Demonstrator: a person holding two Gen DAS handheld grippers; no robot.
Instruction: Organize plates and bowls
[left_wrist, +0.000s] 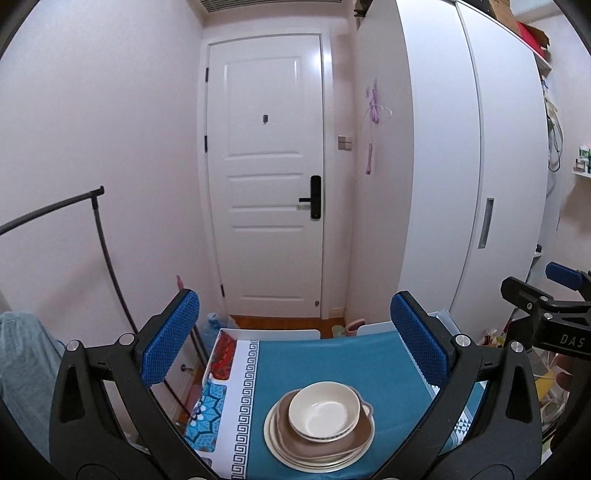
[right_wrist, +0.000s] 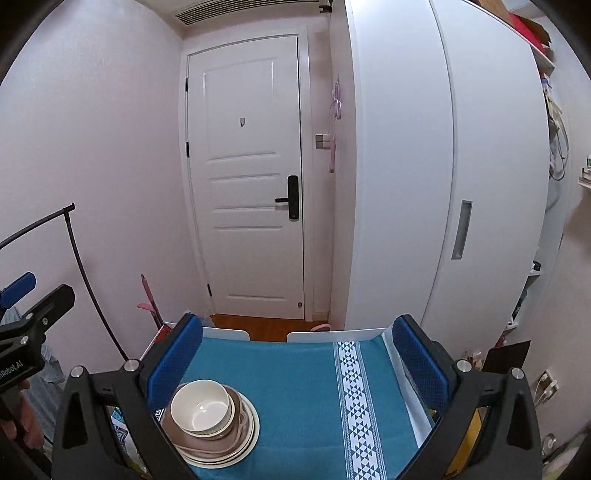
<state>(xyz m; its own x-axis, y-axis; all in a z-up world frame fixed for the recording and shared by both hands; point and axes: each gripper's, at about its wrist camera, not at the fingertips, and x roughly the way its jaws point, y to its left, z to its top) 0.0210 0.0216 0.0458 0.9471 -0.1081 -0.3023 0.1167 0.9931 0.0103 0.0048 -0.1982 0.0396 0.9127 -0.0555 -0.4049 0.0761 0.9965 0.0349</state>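
Observation:
A cream bowl (left_wrist: 324, 410) sits on a brown dish (left_wrist: 325, 441), which rests on a stack of cream plates (left_wrist: 284, 448) on the blue tablecloth (left_wrist: 317, 362). The same stack shows in the right wrist view: bowl (right_wrist: 201, 406), brown dish (right_wrist: 207, 441), plates (right_wrist: 240, 448). My left gripper (left_wrist: 295, 347) is open and empty, held above and behind the stack. My right gripper (right_wrist: 297, 363) is open and empty, with the stack below its left finger (right_wrist: 173, 365). The right gripper also appears at the right edge of the left wrist view (left_wrist: 554, 314).
The table (right_wrist: 306, 387) stands before a white door (left_wrist: 266, 177) and a white wardrobe (left_wrist: 461, 166). Two white chair backs (right_wrist: 332, 335) stand at the far edge. A black garment rack (left_wrist: 99, 236) is at the left. Patterned cloths (left_wrist: 207, 413) lie at the table's left side.

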